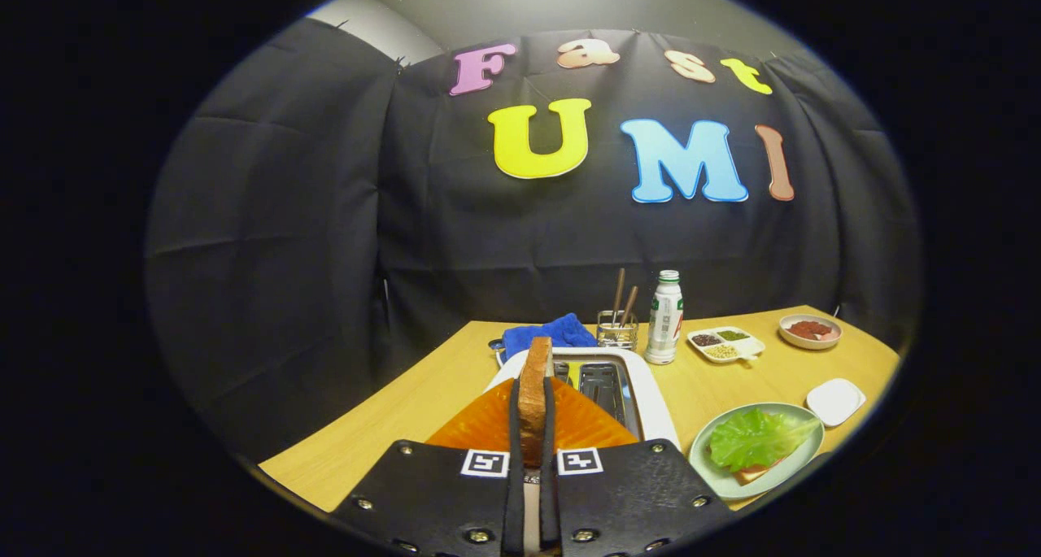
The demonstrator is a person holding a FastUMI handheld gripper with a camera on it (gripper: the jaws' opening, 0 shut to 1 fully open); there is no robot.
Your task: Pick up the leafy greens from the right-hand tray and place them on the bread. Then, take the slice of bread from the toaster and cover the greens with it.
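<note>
My gripper (530, 415) is shut on a slice of bread (534, 394), held edge-on and upright between both fingers. The slice hangs above the white toaster (651, 402), whose open slots (603, 386) lie just right of the fingers. To the right, on a pale green plate (716, 477), a leaf of green lettuce (756, 437) lies over another slice of bread (755, 472), of which only a corner peeks out beneath the leaf.
A small white empty tray (835, 400) sits right of the plate. Farther back stand a white bottle (664, 317), a glass with sticks (617, 329), a blue cloth (546, 333), a divided condiment dish (724, 345) and a bowl of red food (810, 330). The wooden table (407, 411) ends near the black cloth wall.
</note>
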